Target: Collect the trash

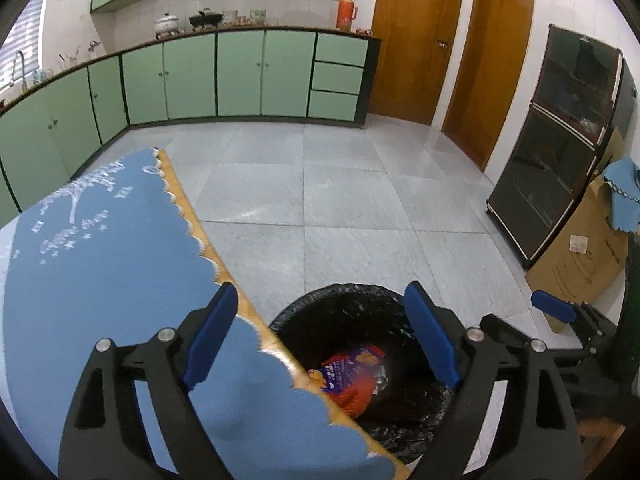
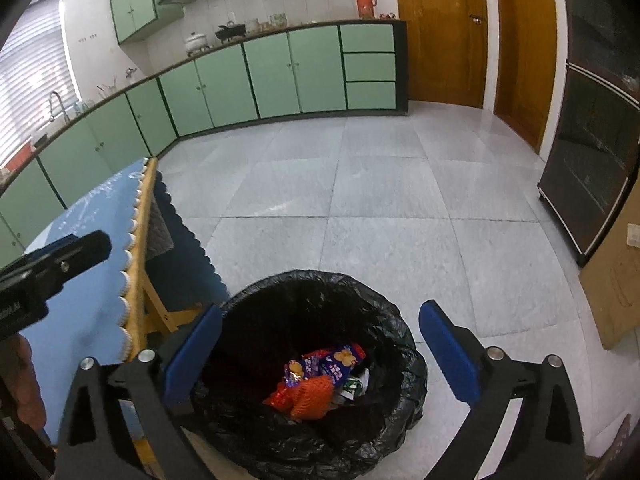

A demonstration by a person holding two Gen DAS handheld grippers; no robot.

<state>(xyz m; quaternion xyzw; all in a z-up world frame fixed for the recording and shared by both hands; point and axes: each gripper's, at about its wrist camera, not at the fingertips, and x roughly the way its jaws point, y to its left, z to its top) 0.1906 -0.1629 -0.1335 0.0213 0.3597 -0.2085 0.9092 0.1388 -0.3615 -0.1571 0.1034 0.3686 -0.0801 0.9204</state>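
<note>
With both the left hand-held gripper and right hand-held gripper wide open and empty, each should clear the bin holding snack wrappers.

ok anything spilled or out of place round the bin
Nothing stands out. The wrappers lie inside the black-lined bin, the floor around it shows no litter, and the blue cloth lies flat on the table. Both claws hang open and empty above.
</note>
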